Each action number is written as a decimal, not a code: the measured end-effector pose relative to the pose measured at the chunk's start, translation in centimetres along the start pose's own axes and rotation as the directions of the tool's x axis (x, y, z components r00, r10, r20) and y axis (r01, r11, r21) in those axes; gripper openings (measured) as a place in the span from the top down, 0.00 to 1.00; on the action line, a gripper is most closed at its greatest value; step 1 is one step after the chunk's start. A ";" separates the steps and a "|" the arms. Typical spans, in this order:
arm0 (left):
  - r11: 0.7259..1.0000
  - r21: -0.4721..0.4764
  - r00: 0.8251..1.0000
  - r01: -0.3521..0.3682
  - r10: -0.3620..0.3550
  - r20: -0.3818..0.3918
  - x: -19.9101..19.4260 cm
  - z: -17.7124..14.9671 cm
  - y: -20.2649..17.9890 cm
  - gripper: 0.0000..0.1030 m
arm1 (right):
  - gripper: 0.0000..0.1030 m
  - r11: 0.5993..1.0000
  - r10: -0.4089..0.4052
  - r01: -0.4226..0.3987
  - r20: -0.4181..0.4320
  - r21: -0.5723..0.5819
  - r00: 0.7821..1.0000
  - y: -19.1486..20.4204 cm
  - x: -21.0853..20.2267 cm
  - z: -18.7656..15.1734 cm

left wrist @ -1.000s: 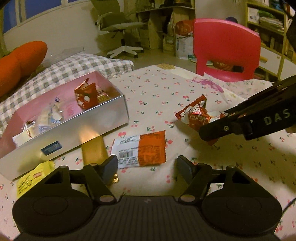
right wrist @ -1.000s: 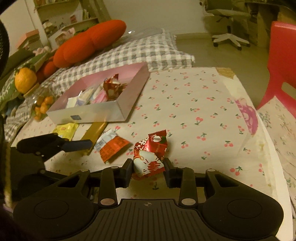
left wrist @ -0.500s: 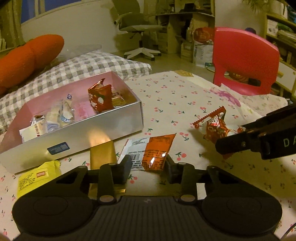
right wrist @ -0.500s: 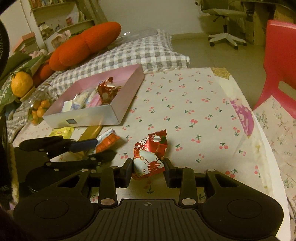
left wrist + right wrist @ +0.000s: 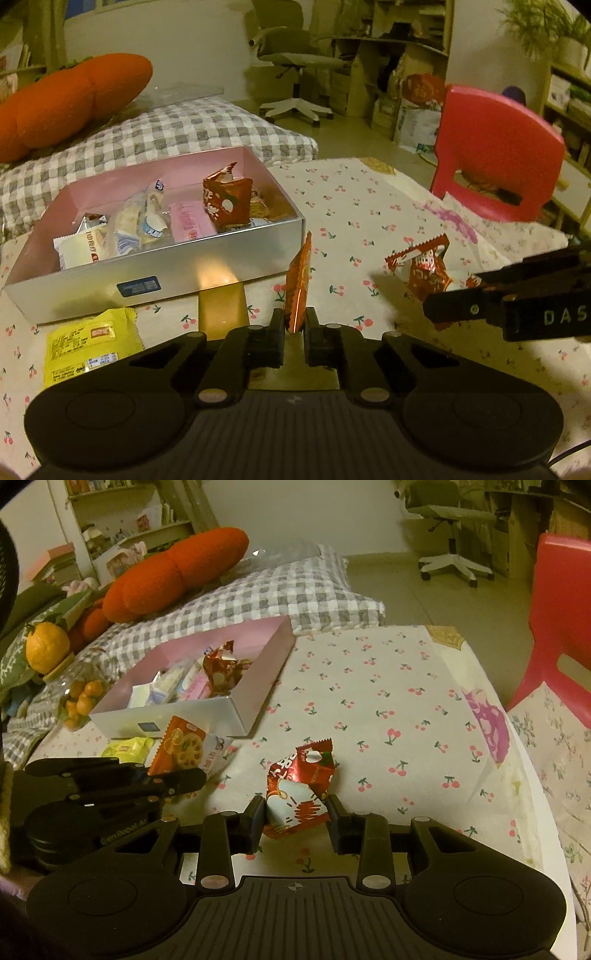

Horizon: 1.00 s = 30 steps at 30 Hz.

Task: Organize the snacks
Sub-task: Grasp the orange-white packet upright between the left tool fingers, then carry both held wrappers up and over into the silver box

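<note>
Left gripper (image 5: 294, 325): jaws clamped on the lower edge of the orange packet (image 5: 298, 286), which stands edge-on in the left wrist view, lifted above the cherry-print tablecloth (image 5: 369, 206). From the right wrist view the same packet (image 5: 183, 747) shows its printed face, tilted, just in front of the box.

Right gripper (image 5: 296, 812): fingers pressed against both sides of the red foil snack (image 5: 299, 790), holding it clear of the cloth. In the left wrist view this snack (image 5: 421, 267) sits at the tip of the right gripper (image 5: 443, 306), right of the packet.

Box (image 5: 155, 277): open, pink inside, silver outer wall, on the cloth near the checked cushion (image 5: 166, 129). Contents: a second red foil snack (image 5: 227, 199) standing upright toward the right end, pale wrapped snacks (image 5: 144, 225) toward the left.

On the cloth against the box's front wall: a gold bar (image 5: 221, 310); left of it, a yellow packet (image 5: 90, 338) lying flat.
</note>
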<state>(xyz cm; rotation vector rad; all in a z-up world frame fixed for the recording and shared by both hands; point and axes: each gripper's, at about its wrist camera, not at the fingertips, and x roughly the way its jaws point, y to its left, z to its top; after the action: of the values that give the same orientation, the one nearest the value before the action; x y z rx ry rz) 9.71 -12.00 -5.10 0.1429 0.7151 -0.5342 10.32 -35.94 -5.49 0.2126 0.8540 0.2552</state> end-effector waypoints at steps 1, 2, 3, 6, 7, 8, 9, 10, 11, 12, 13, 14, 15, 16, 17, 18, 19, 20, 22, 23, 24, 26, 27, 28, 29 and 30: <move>1.000 -0.014 1.000 0.009 -0.009 0.002 -0.2 0.1 0.2 0.92 | 0.68 1.000 -0.001 0.001 0.000 -0.001 1.000 0.0 0.0 0.0; 0.999 -0.029 1.000 0.018 -0.018 0.004 -0.3 0.1 0.4 0.92 | 0.68 1.000 -0.002 0.002 0.000 0.001 1.000 0.0 0.0 0.0; 0.999 -0.045 1.000 0.030 -0.030 0.003 -0.4 0.1 0.7 0.92 | 0.68 1.000 -0.002 0.002 -0.001 0.005 1.000 0.0 0.0 0.0; 0.995 -0.083 0.998 0.061 -0.061 0.001 -0.6 0.1 1.4 0.92 | 0.68 1.000 -0.003 0.003 0.002 0.012 1.000 -0.1 -0.1 0.1; 0.993 -0.097 0.998 0.067 -0.068 -0.001 -0.7 0.2 1.6 0.92 | 0.68 1.000 -0.002 0.002 0.004 0.013 1.000 0.0 -0.1 0.2; 0.991 -0.113 0.997 0.073 -0.073 -0.001 -0.7 0.2 1.9 0.92 | 0.68 1.000 -0.001 0.001 0.007 0.015 1.000 0.0 -0.2 0.2; 0.989 -0.128 0.997 0.077 -0.078 -0.001 -0.7 0.2 2.2 0.92 | 0.68 1.000 0.001 -0.001 0.009 0.017 1.000 0.0 -0.2 0.3; 0.986 -0.143 0.997 0.083 -0.084 -0.001 -0.8 0.2 2.5 0.92 | 0.68 1.000 0.003 -0.003 0.011 0.019 1.000 0.1 -0.2 0.4; 0.984 -0.158 0.996 0.087 -0.089 0.000 -1.0 0.2 2.7 0.92 | 0.68 1.000 0.005 -0.005 0.013 0.020 1.000 0.1 -0.3 0.4; 0.981 -0.173 0.996 0.094 -0.095 0.003 -1.1 0.1 3.0 0.92 | 0.68 1.000 0.007 -0.007 0.015 0.021 1.000 0.1 -0.3 0.5; 0.978 -0.185 0.995 0.098 -0.099 0.006 -1.3 0.2 3.2 0.92 | 0.68 1.000 0.009 -0.009 0.017 0.021 1.000 0.2 -0.3 0.6; 0.976 -0.194 0.995 0.102 -0.102 0.008 -1.5 0.1 3.4 0.92 | 0.68 1.000 0.011 -0.012 0.018 0.021 1.000 0.3 -0.3 0.7; 0.974 -0.202 0.994 0.106 -0.106 0.013 -1.7 0.2 3.6 0.92 | 0.68 1.000 0.015 -0.015 0.020 0.021 1.000 0.4 -0.4 0.7; 0.972 -0.207 0.994 0.109 -0.108 0.016 -1.9 0.2 3.7 0.92 | 0.68 1.000 0.017 -0.017 0.022 0.021 1.000 0.5 -0.4 0.8; 0.972 -0.206 0.994 0.111 -0.109 0.020 -2.2 0.2 3.8 0.92 | 0.68 1.000 0.019 -0.019 0.024 0.020 1.000 0.6 -0.4 0.9; 0.973 -0.204 0.994 0.111 -0.109 0.022 -2.3 0.2 3.9 0.92 | 0.68 1.000 0.021 -0.021 0.026 0.020 0.999 0.8 -0.5 1.0; 0.973 -0.204 0.994 0.111 -0.109 0.025 -2.6 0.1 4.0 0.92 | 0.68 1.000 0.022 -0.023 0.028 0.020 0.999 0.9 -0.5 1.1; 0.972 -0.206 0.994 0.111 -0.109 0.025 -2.7 0.1 4.0 0.92 | 0.68 0.999 0.024 -0.025 0.029 0.020 0.999 1.0 -0.5 1.1; 0.971 -0.211 0.994 0.111 -0.109 0.025 -3.0 0.0 4.4 0.92 | 0.68 0.999 0.027 -0.027 0.032 0.020 0.999 1.2 -0.6 1.2; 0.971 -0.213 0.994 0.110 -0.107 0.025 -3.1 0.0 4.6 0.92 | 0.68 0.999 0.029 -0.029 0.033 0.019 0.999 1.4 -0.6 1.3; 0.970 -0.215 0.994 0.109 -0.106 0.025 -3.3 0.0 4.7 0.92 | 0.68 0.999 0.031 -0.032 0.034 0.020 0.999 1.5 -0.6 1.4; 0.970 -0.219 0.994 0.107 -0.104 0.026 -3.6 0.0 5.1 0.92 | 0.68 0.999 0.035 -0.036 0.037 0.019 0.999 1.9 -0.6 1.5; 0.969 -0.223 0.994 0.105 -0.102 0.026 -3.8 0.0 5.4 0.92 | 0.68 0.999 0.038 -0.039 0.038 0.018 0.999 2.1 -0.6 1.6; 0.969 -0.225 0.995 0.103 -0.099 0.027 -3.9 0.0 5.5 0.92 | 0.68 0.999 0.041 -0.042 0.040 0.017 0.998 2.3 -0.6 1.7; 0.969 -0.228 0.995 0.100 -0.096 0.027 -4.0 0.0 5.7 0.92 | 0.68 0.999 0.044 -0.045 0.041 0.015 0.998 2.5 -0.6 1.8; 0.968 -0.231 0.995 0.097 -0.093 0.027 -4.2 0.0 5.9 0.92 | 0.68 0.999 0.047 -0.048 0.042 0.014 0.998 2.7 -0.6 1.9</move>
<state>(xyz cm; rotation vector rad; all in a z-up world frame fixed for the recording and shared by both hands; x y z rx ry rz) 10.14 -5.17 -2.69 -0.1143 0.7661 -0.5387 11.01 -33.65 -3.12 0.2521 0.8106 0.2881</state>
